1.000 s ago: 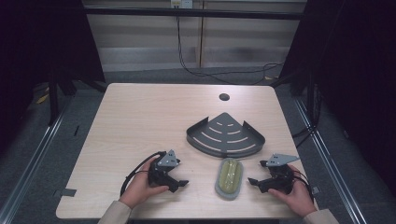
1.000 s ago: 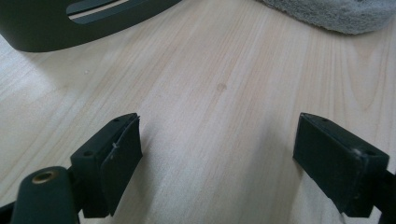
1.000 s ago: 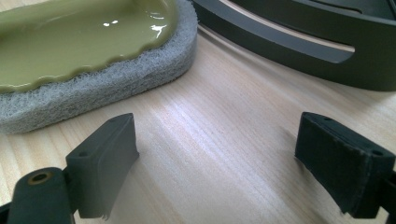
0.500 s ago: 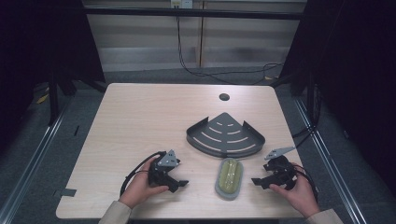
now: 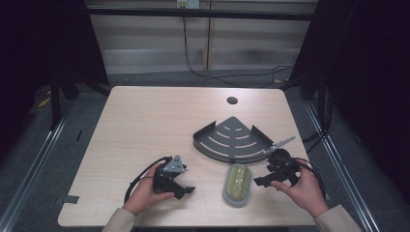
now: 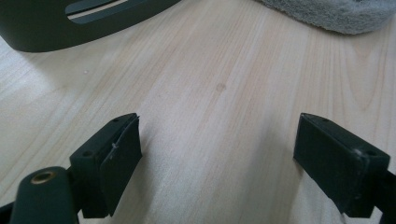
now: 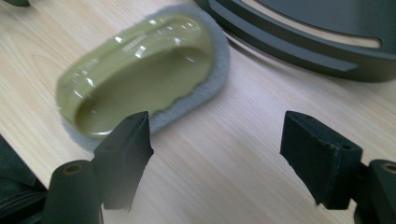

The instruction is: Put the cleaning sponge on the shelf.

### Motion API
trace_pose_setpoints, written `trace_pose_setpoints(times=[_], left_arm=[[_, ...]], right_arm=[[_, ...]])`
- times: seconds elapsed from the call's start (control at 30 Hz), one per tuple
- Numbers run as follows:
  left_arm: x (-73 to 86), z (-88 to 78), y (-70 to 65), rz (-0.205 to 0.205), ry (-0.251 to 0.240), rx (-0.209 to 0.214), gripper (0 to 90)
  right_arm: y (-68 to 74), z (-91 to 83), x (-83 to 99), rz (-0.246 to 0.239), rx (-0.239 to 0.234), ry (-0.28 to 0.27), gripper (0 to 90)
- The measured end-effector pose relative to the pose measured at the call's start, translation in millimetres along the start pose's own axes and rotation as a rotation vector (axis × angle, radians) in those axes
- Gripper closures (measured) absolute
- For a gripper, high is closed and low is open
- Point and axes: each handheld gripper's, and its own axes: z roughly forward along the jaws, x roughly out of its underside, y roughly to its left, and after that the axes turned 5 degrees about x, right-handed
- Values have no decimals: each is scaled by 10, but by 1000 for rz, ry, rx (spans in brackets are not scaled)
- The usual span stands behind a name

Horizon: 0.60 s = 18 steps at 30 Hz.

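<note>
Right gripper (image 7: 215, 154): jaws apart, nothing between them, lately narrowing; lifted beside the scrubbing pad (image 7: 140, 70). Risk, judged: one jaw could clip the pad's slick green handle and shove it across the table (image 5: 145, 125). Left gripper (image 6: 219, 158): jaws apart, empty, resting low. Pad lies between both grippers, just beside the right. Beyond: dark corner shelf (image 5: 232, 137), touching nothing.

Beige sleeves (image 5: 117, 221), black gripper (image 5: 175, 183) bodies, grey three-cornered plates, black cables
</note>
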Motion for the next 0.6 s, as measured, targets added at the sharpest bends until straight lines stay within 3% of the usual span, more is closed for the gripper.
trace_pose_setpoints(times=[0.27,0.6], left_arm=[[2,-1,3,-3,-2,2,145],[2,-1,4,1,-1,4,144]], right_arm=[[236,-37,-293,18,-14,58,293],[349,68,-440,30,-26,96,297]])
